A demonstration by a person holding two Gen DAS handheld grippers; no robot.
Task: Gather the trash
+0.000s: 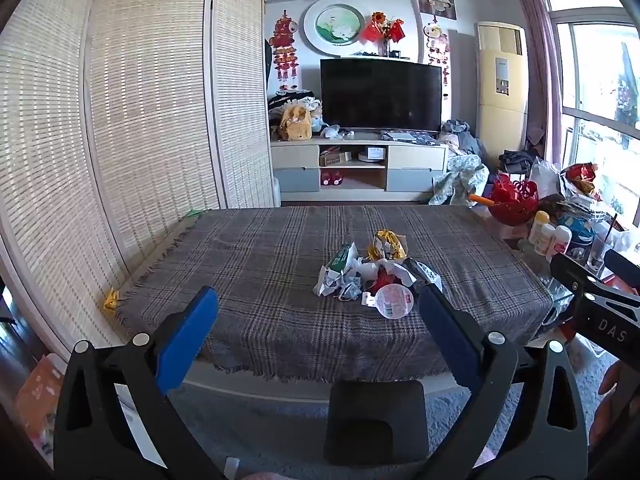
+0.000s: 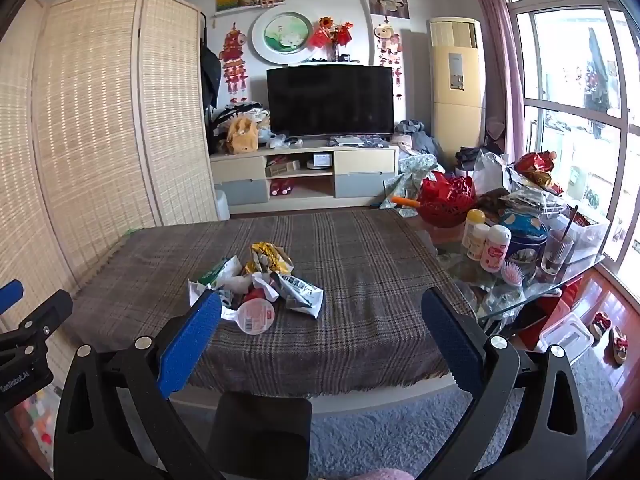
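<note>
A heap of trash (image 1: 372,272) lies on the plaid-covered table (image 1: 260,264): crumpled white wrappers, a gold foil wrapper (image 1: 386,242), a green-and-white packet (image 1: 340,258) and a round peel-off lid (image 1: 394,300). The right wrist view shows the same trash heap (image 2: 256,284), its gold foil wrapper (image 2: 268,258) and round lid (image 2: 256,316) on the table (image 2: 380,280). My left gripper (image 1: 320,308) hangs open in front of the table's near edge, nothing between its blue pads. My right gripper (image 2: 324,312) is open too, short of the heap. A black bin (image 1: 376,420) stands on the floor below the near edge.
A glass side table (image 2: 532,292) at the right carries bottles, a blue tin, a glass and a red basket (image 2: 448,200). Woven screens (image 1: 120,120) close off the left. A TV stand (image 2: 304,176) stands behind. Grey carpet (image 2: 400,440) lies under the bin (image 2: 260,432).
</note>
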